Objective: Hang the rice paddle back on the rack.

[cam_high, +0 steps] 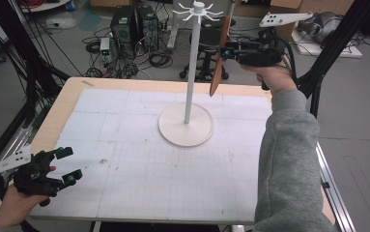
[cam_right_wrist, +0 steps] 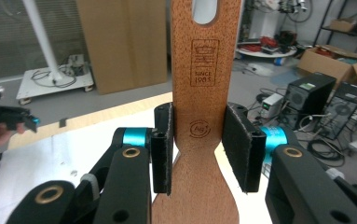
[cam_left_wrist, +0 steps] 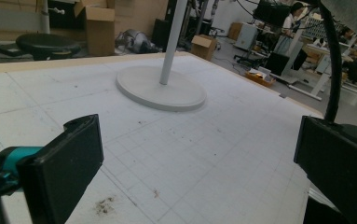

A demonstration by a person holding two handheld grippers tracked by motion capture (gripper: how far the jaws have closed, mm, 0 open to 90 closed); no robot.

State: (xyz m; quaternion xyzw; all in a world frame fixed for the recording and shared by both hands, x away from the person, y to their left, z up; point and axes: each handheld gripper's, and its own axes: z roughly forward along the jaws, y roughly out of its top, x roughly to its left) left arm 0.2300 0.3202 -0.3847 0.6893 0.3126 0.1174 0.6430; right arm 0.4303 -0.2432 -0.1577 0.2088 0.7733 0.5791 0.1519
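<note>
Right gripper (cam_high: 226, 52), upper right of the high view, is clamped on a wooden board (cam_high: 220, 58) w/ a handle, held up in the air beside the top of the white stand (cam_high: 188, 72), near its hooks but apart from them as far as I can tell. In the right gripper view the pads (cam_right_wrist: 163, 147) press both edges of the board's (cam_right_wrist: 205, 93) handle at the narrow neck, just above where it widens toward the bottom of the frame; hanging slot (cam_right_wrist: 204, 10) sits top centre. Judging by looks: solid wood, stiff, moderately light, won't flex or crush; smooth finish, so it could slip or swing round the pads since only the thin edges are gripped. The neck is a sensible hold, as the flare below stops it sliding through. The slot is prob. the part that goes over a hook, so keep that end free. Writing: burnt-in stamp w/ a crest and "SINCE 1985" mid-handle, plus a small round mark between the pads, too small to read. Left gripper (cam_high: 62, 166), lower left of the high view, rests low over the table (cam_high: 124, 159), jaws apart, nothing between them; the left gripper view shows the stand base (cam_left_wrist: 160, 88) ahead.
</note>
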